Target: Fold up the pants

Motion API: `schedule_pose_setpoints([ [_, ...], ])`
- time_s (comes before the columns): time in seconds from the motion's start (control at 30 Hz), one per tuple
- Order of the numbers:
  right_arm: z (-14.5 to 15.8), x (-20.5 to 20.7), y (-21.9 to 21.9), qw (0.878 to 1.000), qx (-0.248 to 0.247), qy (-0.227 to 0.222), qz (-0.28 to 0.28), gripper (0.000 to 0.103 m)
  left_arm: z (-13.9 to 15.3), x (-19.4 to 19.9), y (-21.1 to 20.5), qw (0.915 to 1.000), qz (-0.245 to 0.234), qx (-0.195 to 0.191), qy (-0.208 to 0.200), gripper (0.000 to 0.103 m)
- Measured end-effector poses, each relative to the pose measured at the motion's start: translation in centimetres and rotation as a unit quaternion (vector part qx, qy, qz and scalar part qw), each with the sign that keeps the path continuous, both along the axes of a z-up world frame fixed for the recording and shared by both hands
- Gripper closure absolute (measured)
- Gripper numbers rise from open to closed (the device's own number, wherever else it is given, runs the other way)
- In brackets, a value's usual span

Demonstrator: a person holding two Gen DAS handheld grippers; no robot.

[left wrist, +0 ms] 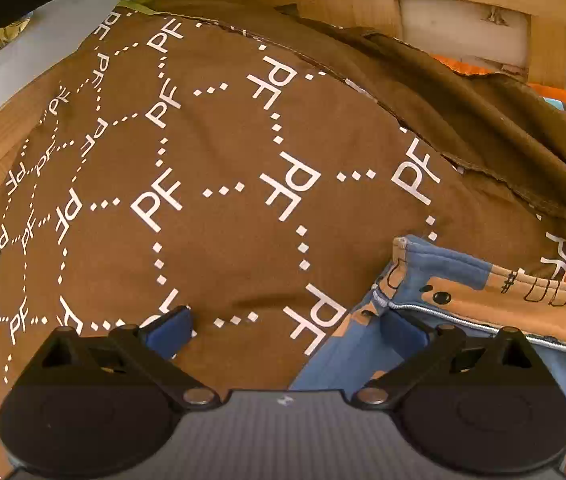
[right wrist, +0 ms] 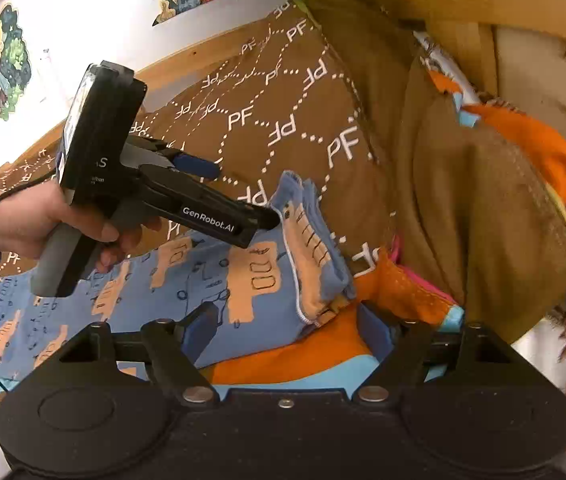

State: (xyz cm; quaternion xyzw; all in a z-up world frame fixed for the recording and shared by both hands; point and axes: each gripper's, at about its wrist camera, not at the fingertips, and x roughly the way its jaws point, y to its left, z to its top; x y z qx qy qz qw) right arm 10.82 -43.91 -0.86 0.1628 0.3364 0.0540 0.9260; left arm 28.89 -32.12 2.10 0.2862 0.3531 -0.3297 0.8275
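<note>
Both grippers sat at the pants' (right wrist: 187, 280) waistband, left gripper (right wrist: 243, 194) at 11 o'clock, right gripper (right wrist: 287, 330) at 6, both unclenched. Next: pinch the corners.

left gripper (right wrist: 239, 188): fingers spread wide, hand (right wrist: 43, 220) on handle | right gripper (right wrist: 289, 332): fingers apart
</note>
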Motion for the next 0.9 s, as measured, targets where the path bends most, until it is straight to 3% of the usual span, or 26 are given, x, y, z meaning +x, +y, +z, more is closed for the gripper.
schedule_pose_setpoints([
  [0.13,-0.2,-0.1,-0.4,1.000,0.018,-0.008,-0.015,0.026,0.3,0.0,0.8,1.0000,-0.001,-0.005,0.003,0.000],
  [0.23,-0.5,-0.4,-1.5,0.997,0.054,-0.018,-0.052,0.051,1.7,-0.3,1.4,0.9996,0.021,-0.020,0.002,0.001],
  [0.3,-0.9,-0.4,-2.7,0.994,0.071,-0.015,-0.077,0.080,3.1,-0.5,2.0,0.9978,0.035,-0.051,0.027,0.001],
  [0.37,-1.0,-0.5,-3.3,0.993,0.076,-0.015,-0.092,0.086,4.4,-0.6,2.2,0.9939,0.050,-0.072,0.067,0.002],
  [0.43,-0.3,-0.6,-2.1,0.996,0.031,-0.027,-0.077,0.086,5.4,-0.5,1.8,0.9874,0.061,-0.093,0.113,0.002],
  [0.53,0.8,-0.9,0.7,0.996,-0.057,-0.060,-0.039,0.088,6.4,-0.2,1.5,0.9680,0.075,-0.143,0.192,0.006],
  [0.6,1.2,-1.3,2.8,0.989,-0.124,-0.080,-0.011,0.088,6.3,0.2,0.5,0.9549,0.088,-0.153,0.239,0.015],
  [0.67,1.1,-1.5,4.6,0.978,-0.185,-0.092,0.012,0.088,5.5,0.6,-0.6,0.9465,0.108,-0.136,0.272,0.035],
  [0.7,1.0,-1.6,5.2,0.973,-0.208,-0.095,0.021,0.088,5.1,0.8,-0.9,0.9418,0.119,-0.126,0.288,0.038],
  [0.8,0.8,-1.8,6.8,0.958,-0.261,-0.105,0.047,0.088,4.2,1.1,-1.2,0.9290,0.142,-0.124,0.318,0.040],
  [0.9,0.7,-2.1,7.6,0.950,-0.286,-0.112,0.065,0.088,4.0,1.0,-1.0,0.9278,0.152,-0.126,0.317,0.039],
])
